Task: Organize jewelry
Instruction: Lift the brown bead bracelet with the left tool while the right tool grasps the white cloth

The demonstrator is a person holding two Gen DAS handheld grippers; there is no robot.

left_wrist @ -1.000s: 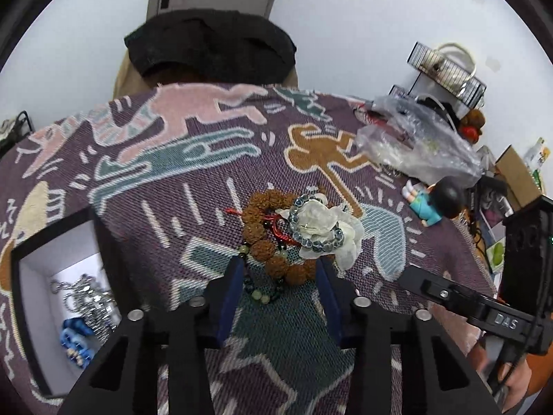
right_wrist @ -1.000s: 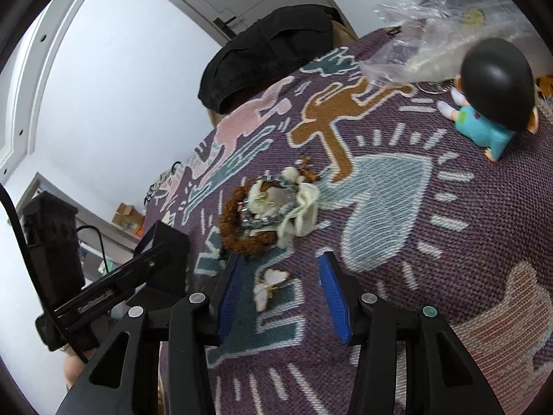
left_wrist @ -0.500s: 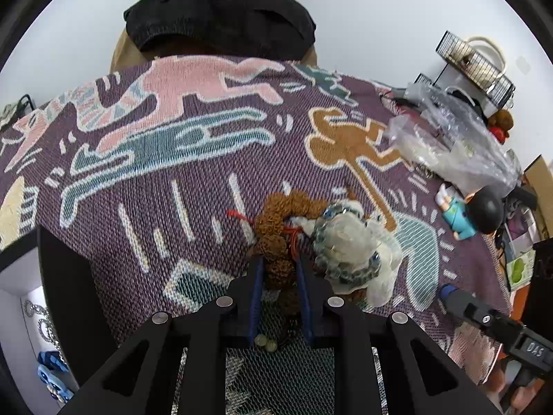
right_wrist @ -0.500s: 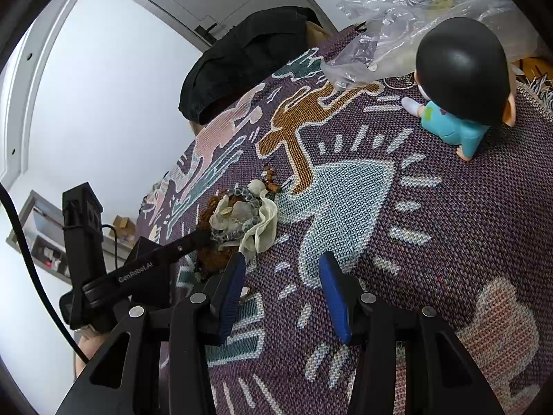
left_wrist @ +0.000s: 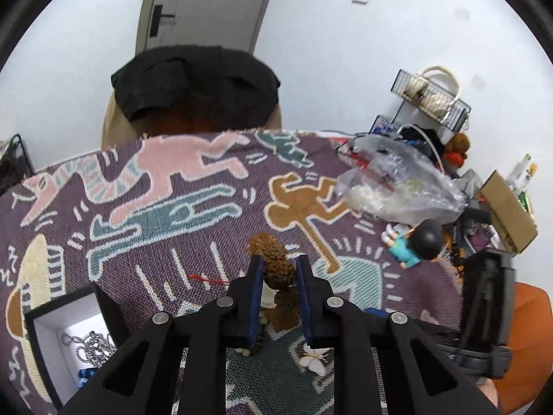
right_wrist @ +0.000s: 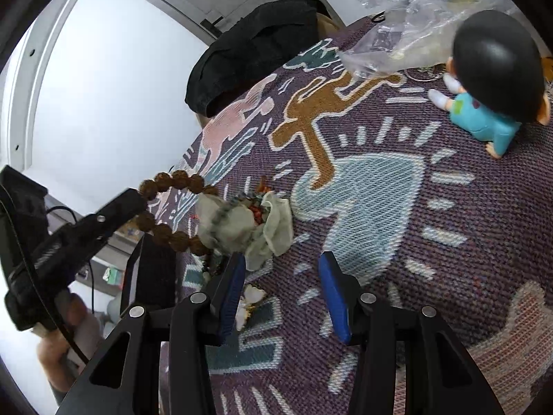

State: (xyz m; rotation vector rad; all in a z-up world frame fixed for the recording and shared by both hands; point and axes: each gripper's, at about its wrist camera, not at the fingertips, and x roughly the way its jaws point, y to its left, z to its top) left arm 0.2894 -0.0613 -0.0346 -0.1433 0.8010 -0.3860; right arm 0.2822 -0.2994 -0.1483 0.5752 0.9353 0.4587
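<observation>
Clamping down with our left gripper (left_wrist: 279, 273), we had the brown bead bracelet (right_wrist: 172, 207) pinched between nearly closed fingers and raised clear of the patterned cloth (left_wrist: 172, 207), so the loop hung free and would not drag the rest along. From the right wrist view it looked as though the far end of the loop was brushing the pale fabric flower (right_wrist: 242, 224) and the small bead bracelet wrapped round it, a snag risk, we judged. Our right gripper (right_wrist: 281, 276) hovered wide open with nothing in it, just beside that pile, ready to steady it. Down at the cloth's near left corner sat the white-lined box (left_wrist: 55, 342), chains already inside, the likely destination. A little butterfly piece (left_wrist: 316, 361) lay on the cloth below our left fingers.
</observation>
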